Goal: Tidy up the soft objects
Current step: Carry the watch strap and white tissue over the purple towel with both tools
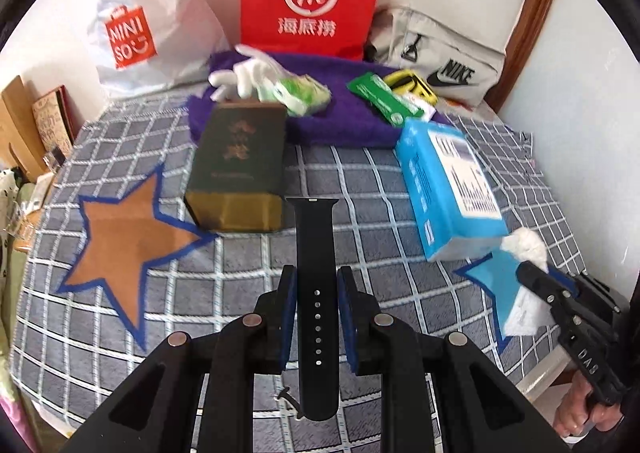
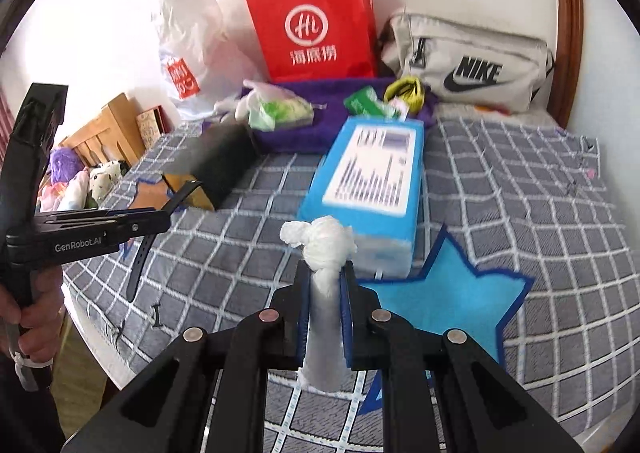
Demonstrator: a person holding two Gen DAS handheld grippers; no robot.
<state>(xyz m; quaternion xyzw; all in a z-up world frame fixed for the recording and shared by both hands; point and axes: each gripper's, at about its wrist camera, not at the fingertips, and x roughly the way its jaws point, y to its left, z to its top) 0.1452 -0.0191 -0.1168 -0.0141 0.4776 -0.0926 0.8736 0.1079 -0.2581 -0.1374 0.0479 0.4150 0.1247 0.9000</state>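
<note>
Left gripper (image 1: 316, 293): clamped on black watch strap (image 1: 315, 253), raised above the checked bed (image 1: 240, 273)
Right gripper (image 2: 325, 285): clamped on knotted white cloth (image 2: 322, 249), near the blue box (image 2: 368, 181)
Far side: purple towel (image 1: 340, 125)

Red paper bag (image 2: 316, 25), Nike pouch (image 2: 468, 65)

A bed (image 2: 520, 189) fills most of the view, covered in a grey sheet with a white grid pattern. Behind it stands a plain white wall (image 2: 100, 13), brightly lit, seemingly by daylight. A brown wooden frame (image 2: 568, 13), perhaps the headboard, curves up at the right. At the left, beside the bed, sits a light wooden rack (image 2: 108, 129) against the wall.
</note>
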